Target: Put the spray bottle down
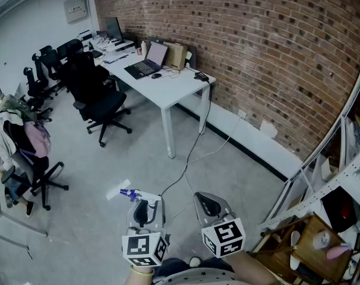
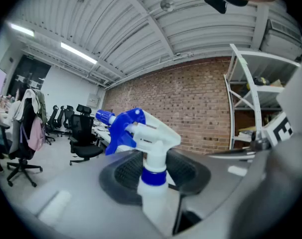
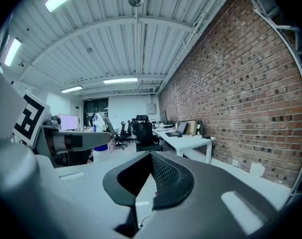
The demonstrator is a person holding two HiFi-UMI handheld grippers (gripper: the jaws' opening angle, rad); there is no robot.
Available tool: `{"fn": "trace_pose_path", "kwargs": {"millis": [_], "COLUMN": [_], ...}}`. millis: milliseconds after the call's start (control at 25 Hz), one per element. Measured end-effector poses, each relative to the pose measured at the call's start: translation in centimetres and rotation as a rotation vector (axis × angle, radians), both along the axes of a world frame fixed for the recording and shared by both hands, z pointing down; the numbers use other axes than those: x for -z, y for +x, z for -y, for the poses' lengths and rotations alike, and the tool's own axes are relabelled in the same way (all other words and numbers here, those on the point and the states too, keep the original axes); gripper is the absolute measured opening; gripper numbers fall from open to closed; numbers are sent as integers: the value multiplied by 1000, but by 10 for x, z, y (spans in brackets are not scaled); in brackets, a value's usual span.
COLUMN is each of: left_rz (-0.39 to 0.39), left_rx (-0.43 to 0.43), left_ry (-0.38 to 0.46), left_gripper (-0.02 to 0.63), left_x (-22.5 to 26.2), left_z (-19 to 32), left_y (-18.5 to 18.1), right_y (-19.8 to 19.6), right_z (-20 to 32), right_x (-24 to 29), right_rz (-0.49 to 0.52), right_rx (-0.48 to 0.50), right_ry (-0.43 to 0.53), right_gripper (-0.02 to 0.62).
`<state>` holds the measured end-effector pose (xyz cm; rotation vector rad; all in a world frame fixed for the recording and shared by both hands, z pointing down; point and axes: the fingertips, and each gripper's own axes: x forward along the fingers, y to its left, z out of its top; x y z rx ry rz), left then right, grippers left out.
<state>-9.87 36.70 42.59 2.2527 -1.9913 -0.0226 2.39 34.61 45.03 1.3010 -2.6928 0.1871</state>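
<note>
White plastic with a blue trigger head and blue collar, the spray bottle (image 2: 150,148) is clamped in the left gripper (image 1: 146,211). In the left gripper view the two black ribbed pads (image 2: 123,172) press on either side of the bottle just below its collar. The bottle stands upright between them and its nozzle points to that view's left. In the head view the blue nozzle of the spray bottle (image 1: 131,194) pokes out past the gripper's tip. It is in the air over the pale grey concrete floor (image 1: 109,159) and rests on nothing but the pads.

The right gripper (image 1: 208,205) hangs just beside the left one, level with it in the head view. Its own view shows its black jaws drawn together at the tips, and the right gripper (image 3: 151,159) pinches nothing.

Further off, a white worktop (image 1: 171,88) stands against the red-brown brick wall (image 1: 275,52), well apart from the bottle. It carries an open laptop (image 1: 147,63). Black wheeled office chairs (image 1: 100,103) stand beside it, and a thin cable (image 1: 189,159) trails across the floor below it. Pale metal shelving (image 1: 340,186) stands at the person's right.
</note>
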Motion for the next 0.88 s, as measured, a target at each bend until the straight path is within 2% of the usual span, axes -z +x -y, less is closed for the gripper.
{"fn": "trace_pose_path", "kwargs": {"millis": [200,400,560,720,880], "left_rz": [7,19,15,-1,-27], "left_rx": [5,-57,-92,-124,-127], "left_ry": [-11,-32,-43,-55,-59], "left_gripper": [141,141,141,141,141], "left_x": [-2,-5,-13,-23,-23], "left_z": [22,54,92,145,211], "left_y": [10,36,50,56,46], "right_y": [19,42,46,43,21], "right_z": [19,53,82,131,204], "right_x": [-3,-11,-22,-30,-17], "right_rz": [-13,13,18,-41,-19], "right_rx": [-13,-68,-60,-73,-57], "right_ry": [3,-23,-46,-22,-28], "right_gripper": [-2,-2,-2,-2,-2]}}
